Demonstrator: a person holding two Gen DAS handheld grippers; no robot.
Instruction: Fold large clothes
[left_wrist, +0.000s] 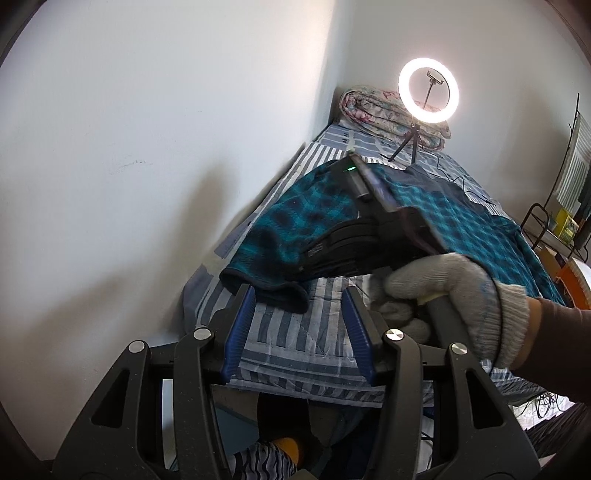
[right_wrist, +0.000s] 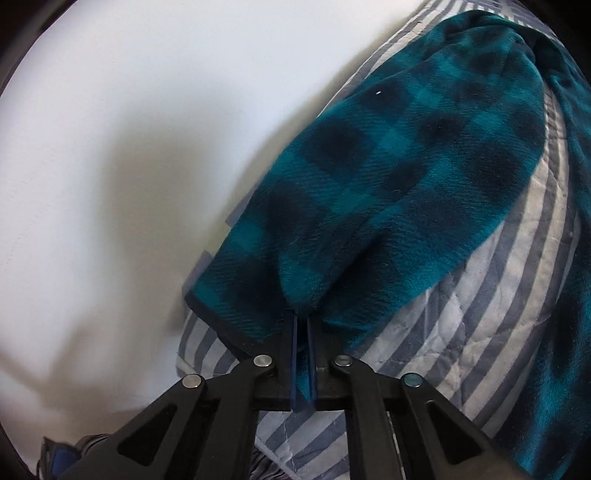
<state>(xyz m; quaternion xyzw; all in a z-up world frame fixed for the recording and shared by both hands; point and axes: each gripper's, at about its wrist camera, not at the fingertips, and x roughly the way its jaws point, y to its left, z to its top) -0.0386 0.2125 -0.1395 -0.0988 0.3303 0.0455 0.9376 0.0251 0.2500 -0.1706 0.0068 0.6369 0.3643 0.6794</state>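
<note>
A teal and black checked fleece garment (left_wrist: 295, 225) lies on the striped bed (left_wrist: 295, 350) beside the white wall. My left gripper (left_wrist: 299, 295) is open and empty, just short of the garment's dark hem. My right gripper (right_wrist: 302, 317) is shut on a fold of the same garment (right_wrist: 406, 166) near its dark-edged hem and holds it lifted off the bed. In the left wrist view the right gripper body (left_wrist: 354, 240) and the gloved hand (left_wrist: 454, 295) holding it cross in front of the garment.
The white wall (left_wrist: 147, 147) runs close along the bed's left side. A lit ring light on a small tripod (left_wrist: 428, 92) and a rolled floral quilt (left_wrist: 376, 107) stand at the bed's far end. A metal rack with items (left_wrist: 554, 221) is at the right.
</note>
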